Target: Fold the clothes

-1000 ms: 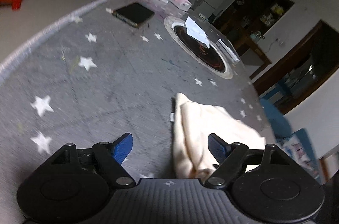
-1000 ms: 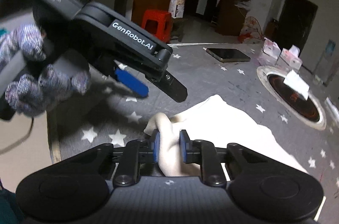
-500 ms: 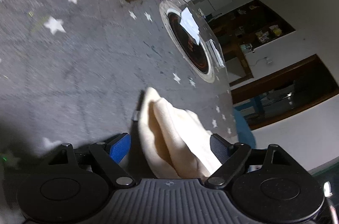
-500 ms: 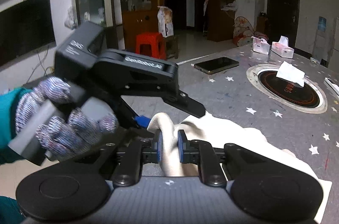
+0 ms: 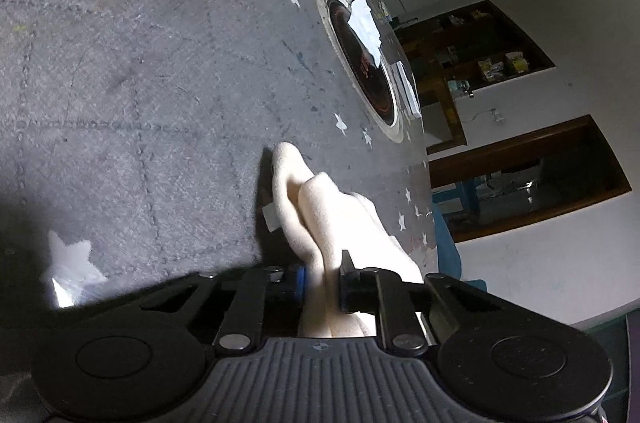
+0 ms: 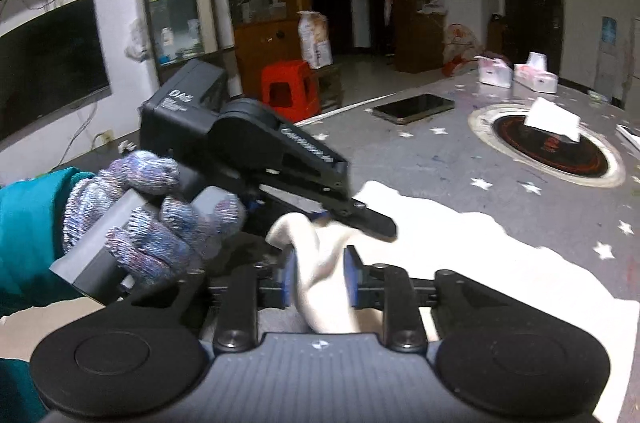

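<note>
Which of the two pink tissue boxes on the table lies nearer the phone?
The left tissue box, closer to the phone; the other box sits further right.

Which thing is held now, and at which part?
The left gripper, closing, pinches the cream cloth at a bunched fold. The right gripper is opening around the same bunch.

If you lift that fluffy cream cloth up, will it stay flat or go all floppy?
Probably floppy: the soft cream fleece cloth already bunches into rounded folds where the left gripper is closing on it. It looks light, since a small pinch props up a fold. The fuzzy surface likely won't slip from the pads.
</note>
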